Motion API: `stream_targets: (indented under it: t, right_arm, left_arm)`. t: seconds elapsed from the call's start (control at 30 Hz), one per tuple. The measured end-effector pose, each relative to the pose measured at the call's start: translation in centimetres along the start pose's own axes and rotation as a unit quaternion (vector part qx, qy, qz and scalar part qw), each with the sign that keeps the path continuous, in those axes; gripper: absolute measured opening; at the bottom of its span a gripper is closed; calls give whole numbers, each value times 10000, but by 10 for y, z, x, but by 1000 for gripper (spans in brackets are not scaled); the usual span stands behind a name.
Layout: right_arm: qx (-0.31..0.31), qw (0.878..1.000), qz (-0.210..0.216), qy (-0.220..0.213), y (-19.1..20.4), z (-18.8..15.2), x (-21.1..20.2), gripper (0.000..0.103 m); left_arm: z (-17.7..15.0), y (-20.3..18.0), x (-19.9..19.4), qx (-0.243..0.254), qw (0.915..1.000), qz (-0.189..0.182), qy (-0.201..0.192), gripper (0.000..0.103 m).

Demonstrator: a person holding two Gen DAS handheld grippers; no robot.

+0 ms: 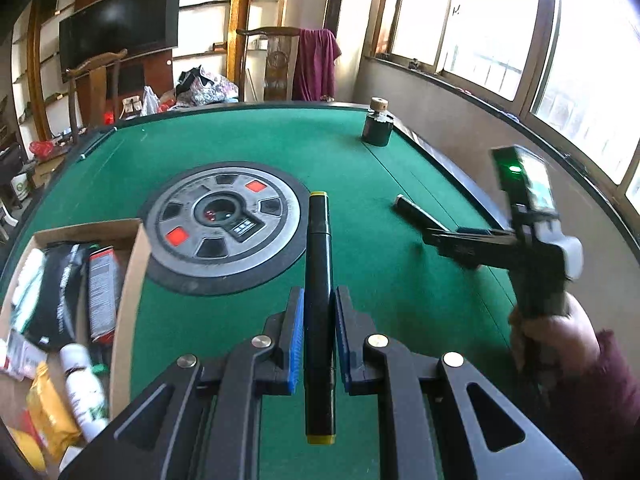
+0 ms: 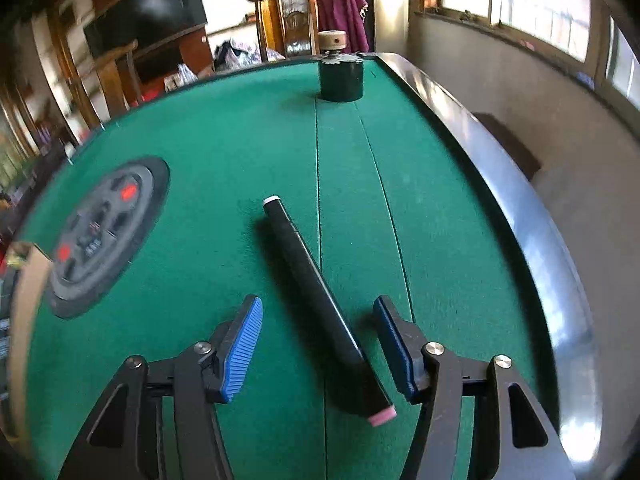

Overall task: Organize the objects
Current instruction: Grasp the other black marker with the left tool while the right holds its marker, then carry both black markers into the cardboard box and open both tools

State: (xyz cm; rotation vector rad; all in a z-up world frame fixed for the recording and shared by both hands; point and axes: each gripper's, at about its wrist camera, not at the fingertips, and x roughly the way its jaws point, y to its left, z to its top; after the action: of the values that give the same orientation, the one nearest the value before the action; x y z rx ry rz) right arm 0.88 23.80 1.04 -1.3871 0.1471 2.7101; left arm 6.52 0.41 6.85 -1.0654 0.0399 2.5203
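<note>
Left gripper (image 1: 318, 334) clamped on a yellow-tipped marker (image 1: 319, 280), lifted over the green desk (image 1: 240, 140) beside the box (image 1: 128, 280). Right gripper (image 2: 318, 344) half open astride a pink-tipped marker (image 2: 320, 300) lying on the desk, pads clear.

1. The left wrist view looks forward and down along its jaws, close above the green felt worktop (image 1: 240, 148).
2. The right wrist view does likewise, perhaps nearer the dark wooden rail (image 2: 500, 184).
3. Both share the round grey centre panel (image 1: 222, 224), dark cylindrical jar (image 1: 377, 128) and windows.
</note>
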Motion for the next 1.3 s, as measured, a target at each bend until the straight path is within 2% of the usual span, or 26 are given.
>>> stream_targets:
  t: [0.03, 0.07, 0.13, 0.17, 0.37, 0.47, 0.67, 0.83, 0.97, 1.13, 1.3]
  right_arm:
    - [-181, 9997, -149, -16, 7, 1, 2, 45]
    - [-385, 9990, -235, -63, 14, 2, 3, 40]
    - [-570, 9982, -199, -18, 23, 4, 5, 18]
    - [-619, 9979, -159, 47, 27, 5, 5, 17]
    - [-182, 9984, 493, 220, 27, -1, -2, 17]
    - [216, 9946, 975, 295, 21, -6, -10, 17]
    - [361, 9864, 1589, 201, 38, -10, -38, 17]
    - [25, 9791, 2031, 44, 84, -10, -72, 17]
    - [-300, 9701, 2410, 16, 131, -17, -93, 18]
    - [-615, 9540, 2924, 231, 194, -25, -101, 18]
    - [-828, 9420, 3208, 544, 251, -39, -93, 18]
  left_arm:
    - [-2, 1, -2, -2, 10000, 4, -20, 14]
    - [-4, 3, -5, -3, 10000, 12, -45, 14]
    - [-9, 8, -11, -11, 9999, 58, -85, 14]
    - [-12, 12, -16, -44, 9999, 70, -111, 14]
    - [-23, 34, -36, -262, 9993, 111, -236, 14]
    - [-27, 46, -47, -381, 9988, 116, -295, 14]
    - [-41, 72, -68, -659, 9969, 197, -387, 14]
    - [-59, 107, -94, -1008, 9929, 427, -460, 14]
    - [-75, 141, -117, -1316, 9870, 754, -541, 14]
    - [-93, 183, -142, -1628, 9775, 1190, -625, 14]
    - [-111, 227, -159, -1942, 9669, 1525, -643, 14]
